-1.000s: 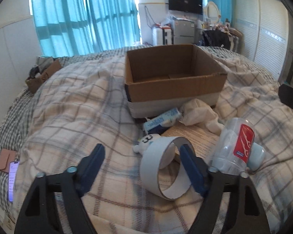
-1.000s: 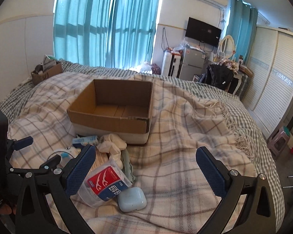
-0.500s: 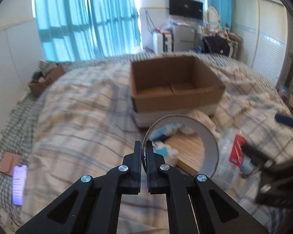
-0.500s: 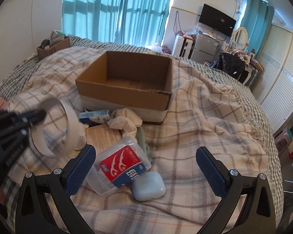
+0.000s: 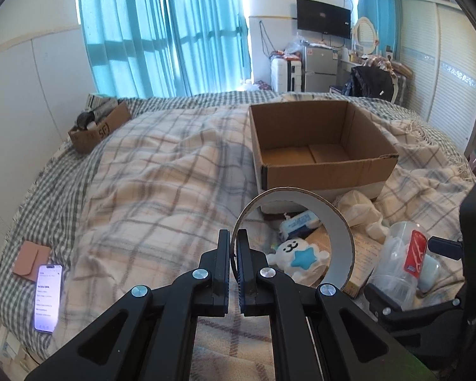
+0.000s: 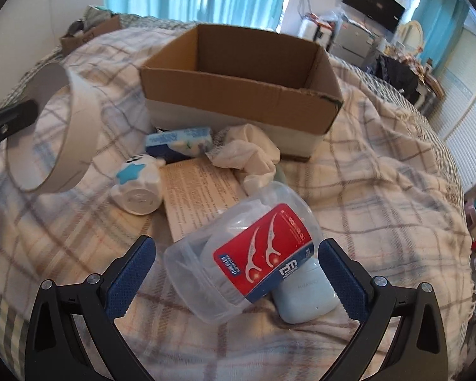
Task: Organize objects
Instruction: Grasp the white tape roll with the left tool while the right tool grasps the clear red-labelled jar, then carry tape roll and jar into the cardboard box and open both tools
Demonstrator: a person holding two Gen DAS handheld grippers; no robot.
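My left gripper (image 5: 234,247) is shut on the wall of a white cardboard ring (image 5: 342,225) and holds it above the bed, short of the open, empty cardboard box (image 5: 327,171). The ring also shows in the right wrist view (image 6: 76,133), to the left of the box (image 6: 238,95). My right gripper (image 6: 238,273) is open, low over the bed, its fingers on either side of a clear floss-pick jar (image 6: 247,254) lying on its side; it does not touch the jar. A pale blue earbud case (image 6: 307,292) lies against the jar.
In front of the box lie a white star toy (image 6: 136,184), a blue-white packet (image 6: 181,139), a white cloth (image 6: 247,155) and a printed sheet (image 6: 200,197). A lit phone (image 5: 47,298) and a small box (image 5: 95,127) lie at the bed's left side.
My left gripper closed on the ring and lifted it off the bed. My right gripper dropped down and forward until its open fingers straddle the floss jar.
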